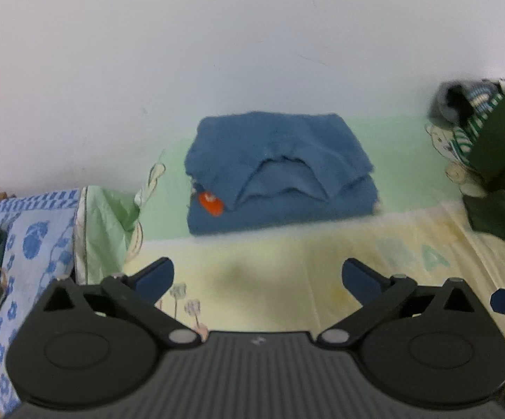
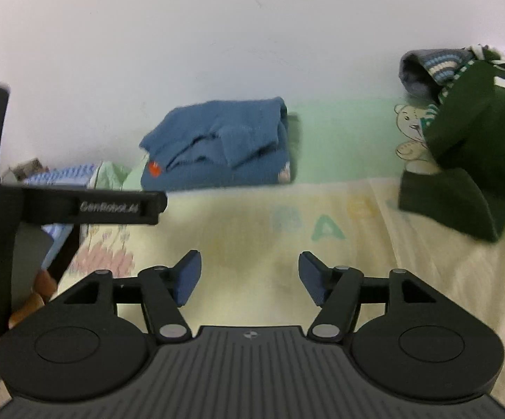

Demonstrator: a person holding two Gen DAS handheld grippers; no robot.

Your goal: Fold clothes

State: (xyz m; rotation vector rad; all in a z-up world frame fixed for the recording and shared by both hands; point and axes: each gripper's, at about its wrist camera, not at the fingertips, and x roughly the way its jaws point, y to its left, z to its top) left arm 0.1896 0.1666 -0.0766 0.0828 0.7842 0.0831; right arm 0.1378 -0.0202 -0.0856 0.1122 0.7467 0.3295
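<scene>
Left tongs (image 1: 257, 281): jaws spread as wide as they go, nothing between them, only pale yellow sheet (image 1: 287, 279) below. Right tongs (image 2: 249, 279): jaws apart, narrower than the left pair, also empty.

Blue garment (image 1: 280, 171): folded, lying on the green band of the bed, at the centre of the left view, above and well apart from your left tongs. In the right view it sits in the upper left of centre (image 2: 217, 146), again well beyond the fingertips. An orange tag (image 1: 210, 203) pokes out at its lower left edge. Looks like a finished fold.

Dark green garment (image 2: 469, 160): heaped at the right edge of both views, with a grey and striped piece (image 2: 430, 66) on top. Likely your next item, and unfolded.

Risks from here:
- Reaching across with the right tongs, you may snag the striped piece along with the green one and drag both.
- The green heap is bunched; a pinch on one layer could lift a tangle, not an edge.
- The left tongs' body shows in the left of the right view (image 2: 88, 206); crossing paths could knock them together.
- Sweeping low could catch the blue stack and undo it.
</scene>
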